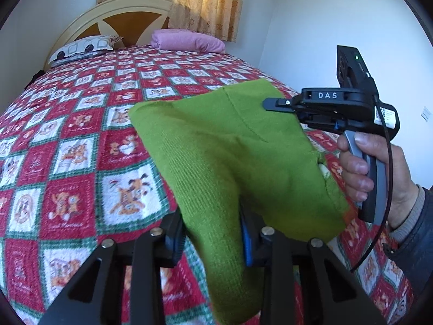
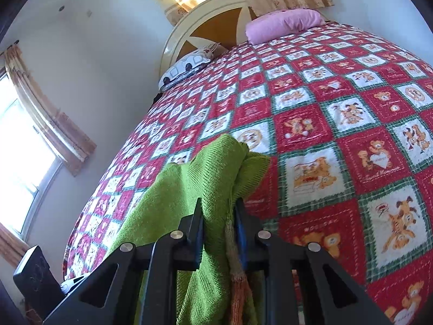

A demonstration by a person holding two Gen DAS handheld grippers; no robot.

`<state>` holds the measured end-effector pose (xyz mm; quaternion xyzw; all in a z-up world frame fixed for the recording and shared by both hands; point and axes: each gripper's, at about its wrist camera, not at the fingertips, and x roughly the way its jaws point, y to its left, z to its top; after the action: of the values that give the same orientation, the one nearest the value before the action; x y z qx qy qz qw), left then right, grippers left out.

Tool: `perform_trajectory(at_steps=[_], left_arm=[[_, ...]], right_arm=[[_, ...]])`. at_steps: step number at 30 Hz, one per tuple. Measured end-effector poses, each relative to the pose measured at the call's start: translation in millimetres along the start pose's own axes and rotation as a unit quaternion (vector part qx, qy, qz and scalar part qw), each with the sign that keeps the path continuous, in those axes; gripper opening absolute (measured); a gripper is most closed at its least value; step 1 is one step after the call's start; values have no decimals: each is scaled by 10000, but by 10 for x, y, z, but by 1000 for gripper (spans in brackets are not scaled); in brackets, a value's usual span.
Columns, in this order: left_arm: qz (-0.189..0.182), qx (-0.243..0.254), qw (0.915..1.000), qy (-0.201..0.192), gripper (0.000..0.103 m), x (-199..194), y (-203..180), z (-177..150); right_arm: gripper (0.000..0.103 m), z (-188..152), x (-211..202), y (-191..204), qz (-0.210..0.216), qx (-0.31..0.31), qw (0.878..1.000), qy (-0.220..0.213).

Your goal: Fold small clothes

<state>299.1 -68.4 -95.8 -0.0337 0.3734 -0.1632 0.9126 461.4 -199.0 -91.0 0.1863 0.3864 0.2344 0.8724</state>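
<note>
**Green knit held up between both grippers**

The left gripper (image 1: 213, 241) is clamped on the near part of the green knit garment (image 1: 230, 149), which hangs above the red and white patchwork bedspread (image 1: 81, 135). The right gripper (image 2: 219, 233) pinches a bunched fold of the same garment (image 2: 213, 168); a person's hand (image 1: 362, 168) grips its handle. Far off, a pink pillow (image 1: 186, 39) lies by the headboard (image 1: 108, 19).

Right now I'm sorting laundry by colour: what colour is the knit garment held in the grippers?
Green garment, clearest in the left wrist view.
</note>
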Motion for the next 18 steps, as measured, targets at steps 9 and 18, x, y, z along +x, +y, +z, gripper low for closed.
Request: perform_trajectory(at_steps=[9,18], left_arm=[[148,-120,9997,-172,34,-449,285,-197],[398,-465,9978,-270,34,-893,715,-464]], right_arm=[[19,-189,-1,485,296,-231,9993,57],[17,-402,197,1114,707,-536,9957,264]])
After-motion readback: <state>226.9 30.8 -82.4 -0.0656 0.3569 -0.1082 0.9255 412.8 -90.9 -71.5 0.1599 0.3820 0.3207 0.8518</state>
